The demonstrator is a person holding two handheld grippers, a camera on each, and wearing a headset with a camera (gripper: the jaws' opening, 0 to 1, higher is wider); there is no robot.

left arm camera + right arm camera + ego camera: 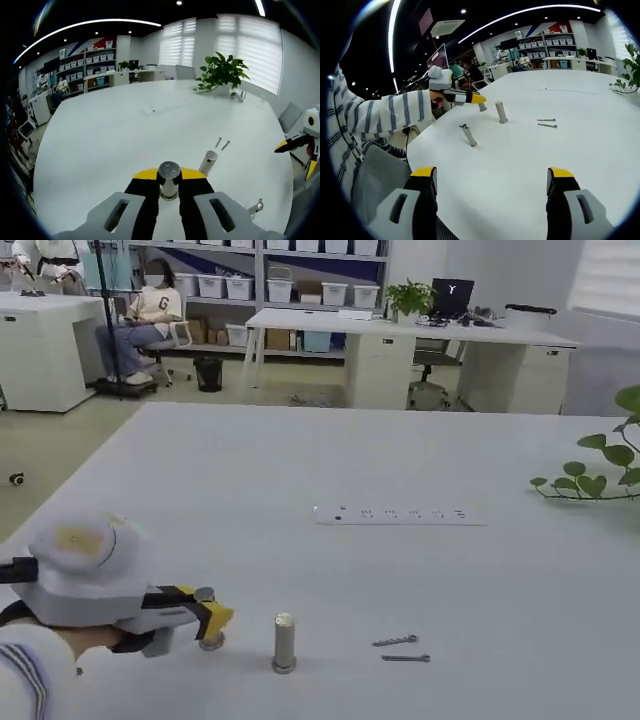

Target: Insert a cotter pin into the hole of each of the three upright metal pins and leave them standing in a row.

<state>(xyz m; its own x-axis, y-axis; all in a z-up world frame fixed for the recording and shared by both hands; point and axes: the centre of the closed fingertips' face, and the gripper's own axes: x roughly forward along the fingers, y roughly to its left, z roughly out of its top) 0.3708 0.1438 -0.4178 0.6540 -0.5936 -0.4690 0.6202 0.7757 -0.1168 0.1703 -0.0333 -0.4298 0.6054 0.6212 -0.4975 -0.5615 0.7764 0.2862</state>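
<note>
My left gripper (169, 184) is shut on an upright metal pin (169, 172) that stands on the white table; the same gripper (212, 620) is at the lower left of the head view. A second metal pin (284, 642) stands free just to its right. Two loose cotter pins (396, 641) (405, 658) lie flat further right. A third metal pin (468, 135), with a cotter pin through its top, stands nearer the table's front edge. My right gripper (492, 172) is open and holds nothing, hovering off the table's near side, well away from the pins.
A white power strip (400, 516) lies across the middle of the table (300, 460). A leafy plant (600, 465) reaches in at the right edge. Desks, shelves and a seated person (145, 325) are far behind.
</note>
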